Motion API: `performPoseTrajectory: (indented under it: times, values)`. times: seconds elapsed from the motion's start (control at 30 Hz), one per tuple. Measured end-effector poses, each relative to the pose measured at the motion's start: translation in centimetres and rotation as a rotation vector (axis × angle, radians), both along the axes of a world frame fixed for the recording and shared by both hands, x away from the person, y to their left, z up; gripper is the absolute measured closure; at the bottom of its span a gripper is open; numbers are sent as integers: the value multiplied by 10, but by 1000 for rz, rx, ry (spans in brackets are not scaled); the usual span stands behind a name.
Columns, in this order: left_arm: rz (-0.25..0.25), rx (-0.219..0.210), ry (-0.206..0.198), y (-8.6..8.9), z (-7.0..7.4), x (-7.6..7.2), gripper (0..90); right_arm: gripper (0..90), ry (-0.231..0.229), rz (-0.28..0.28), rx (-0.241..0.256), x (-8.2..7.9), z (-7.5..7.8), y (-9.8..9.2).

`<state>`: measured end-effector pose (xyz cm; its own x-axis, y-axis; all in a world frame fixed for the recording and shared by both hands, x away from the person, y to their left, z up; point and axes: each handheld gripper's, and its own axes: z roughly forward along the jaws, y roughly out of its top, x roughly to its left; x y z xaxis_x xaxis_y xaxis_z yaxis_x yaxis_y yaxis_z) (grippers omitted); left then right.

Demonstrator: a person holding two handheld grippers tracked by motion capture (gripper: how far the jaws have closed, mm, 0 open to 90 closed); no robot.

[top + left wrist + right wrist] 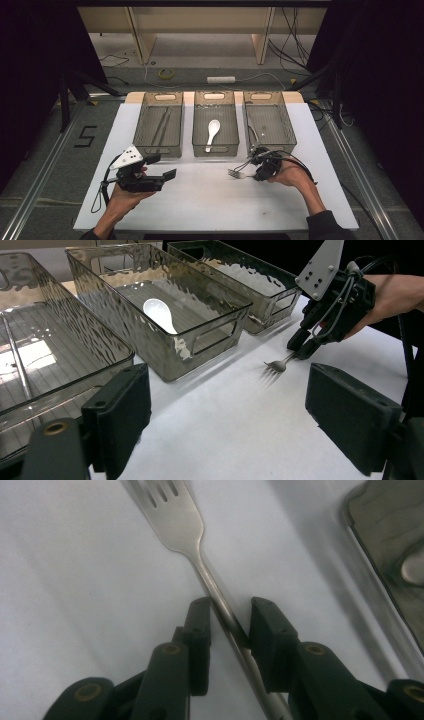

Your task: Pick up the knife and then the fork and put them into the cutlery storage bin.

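Fork [235, 173] first, since that's what's being handled, then biggest to smallest. It sits low over the white table [210, 200], just in front of the gap between the middle and right bins, tines pointing toward the person's left. I can't tell whether the tines touch the surface.

Three clear smoky bins stand in a row at the far side of the table. The left bin [159, 125] has some long thin utensils in it, hard to make out. The middle bin [215, 126] holds a white spoon [212, 133]. The right bin [269, 125] is just behind the right hand.

Left gripper [162, 167] hovers in front of the left bin with its jaws spread wide and nothing between them.

Right gripper [250, 167] has its jaws closed in on the fork's handle, which runs between the two pads [200, 625].
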<state>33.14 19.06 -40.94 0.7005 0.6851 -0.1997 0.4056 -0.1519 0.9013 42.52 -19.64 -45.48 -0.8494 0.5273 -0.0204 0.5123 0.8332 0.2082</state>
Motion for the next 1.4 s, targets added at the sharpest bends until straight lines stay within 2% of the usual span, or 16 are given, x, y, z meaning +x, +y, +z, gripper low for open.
performPoseTrajectory:
  times: [0.37,0.67,0.87,1.1,1.4]
  values:
    - [-3,7,-2,0,0,0,181,834,5,54,-22,-4,0,6]
    - [-3,10,-4,-1,0,0,181,849,-4,78,-38,-5,0,8]
    - [-2,8,-4,0,0,0,181,852,6,74,-34,-5,2,6]
    - [-2,9,-3,0,0,0,181,853,13,67,35,-6,14,0]
    - [-2,9,-4,0,0,0,181,853,12,21,206,-5,33,-13]
